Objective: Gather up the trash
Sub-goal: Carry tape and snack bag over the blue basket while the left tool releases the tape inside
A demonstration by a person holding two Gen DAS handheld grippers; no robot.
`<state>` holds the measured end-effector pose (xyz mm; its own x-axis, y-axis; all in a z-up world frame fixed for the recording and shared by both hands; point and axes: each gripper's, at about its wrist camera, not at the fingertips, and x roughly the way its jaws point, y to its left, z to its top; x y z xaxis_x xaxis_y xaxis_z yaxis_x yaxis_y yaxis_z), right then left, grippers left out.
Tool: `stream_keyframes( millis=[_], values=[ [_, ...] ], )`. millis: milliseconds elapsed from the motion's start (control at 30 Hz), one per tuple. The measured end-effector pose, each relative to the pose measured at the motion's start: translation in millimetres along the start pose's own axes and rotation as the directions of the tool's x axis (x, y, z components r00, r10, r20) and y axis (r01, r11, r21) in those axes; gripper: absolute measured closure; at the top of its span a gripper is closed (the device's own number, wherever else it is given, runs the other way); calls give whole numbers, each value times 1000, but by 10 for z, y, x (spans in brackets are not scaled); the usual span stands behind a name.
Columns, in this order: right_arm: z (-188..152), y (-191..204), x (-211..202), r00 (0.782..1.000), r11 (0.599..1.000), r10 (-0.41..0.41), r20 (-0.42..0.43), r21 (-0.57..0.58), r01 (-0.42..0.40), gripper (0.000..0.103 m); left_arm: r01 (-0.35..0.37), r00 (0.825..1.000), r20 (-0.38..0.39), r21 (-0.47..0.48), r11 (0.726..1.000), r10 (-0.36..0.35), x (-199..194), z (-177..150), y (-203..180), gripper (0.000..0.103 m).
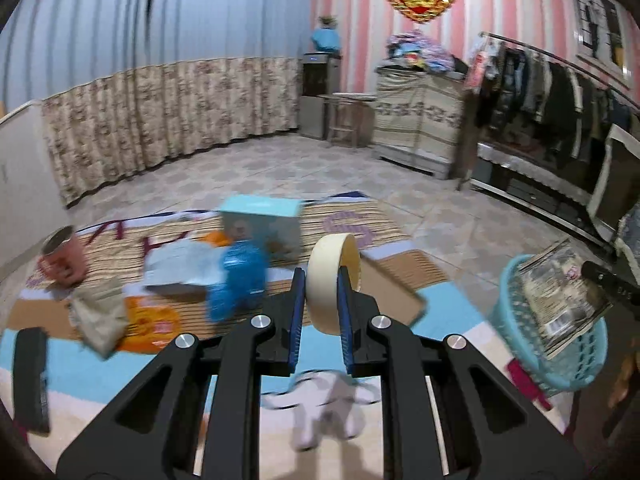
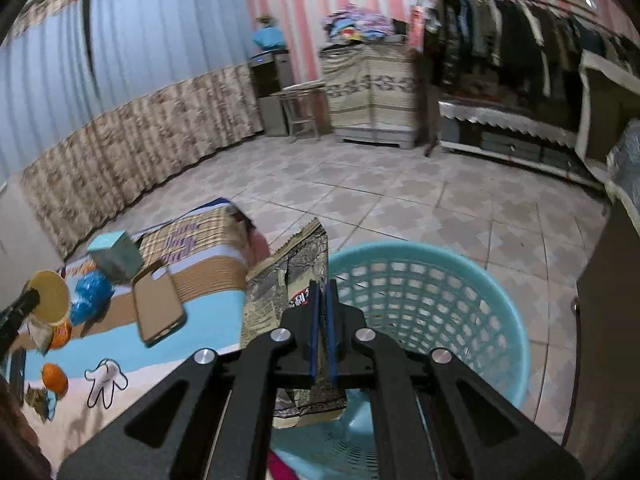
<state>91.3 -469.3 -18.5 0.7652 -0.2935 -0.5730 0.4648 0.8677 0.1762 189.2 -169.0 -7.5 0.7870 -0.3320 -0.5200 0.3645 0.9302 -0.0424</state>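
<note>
Blue-padded fingers of the right gripper [image 2: 321, 300] are clenched on a printed wrapper [image 2: 280, 280], held over the near rim of the teal basket [image 2: 500, 320], whose visible inside looks otherwise bare, so I judge collection barely begun. Left gripper [image 1: 321, 292] grips a roll of tape [image 1: 332, 276], lifted well left of the basket. Still on the mat left of the basket: blue bag [image 1: 240, 280], teal box [image 1: 262, 220], phone case [image 2: 158, 308], pink cup [image 1: 60, 256], orange scraps.

Turquoise lattice basket [image 2: 420, 300], cream tape roll [image 1: 334, 280], pink-and-white striped wall [image 1: 360, 32].
</note>
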Motion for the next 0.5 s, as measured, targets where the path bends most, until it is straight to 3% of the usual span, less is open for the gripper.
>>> stream_keyframes(
  millis=[500],
  values=[
    [-27, -587, 3, 991, 986, -134, 5, 99, 133, 99, 215, 977, -39, 137, 967, -212, 192, -65, -1309, 88]
  ],
)
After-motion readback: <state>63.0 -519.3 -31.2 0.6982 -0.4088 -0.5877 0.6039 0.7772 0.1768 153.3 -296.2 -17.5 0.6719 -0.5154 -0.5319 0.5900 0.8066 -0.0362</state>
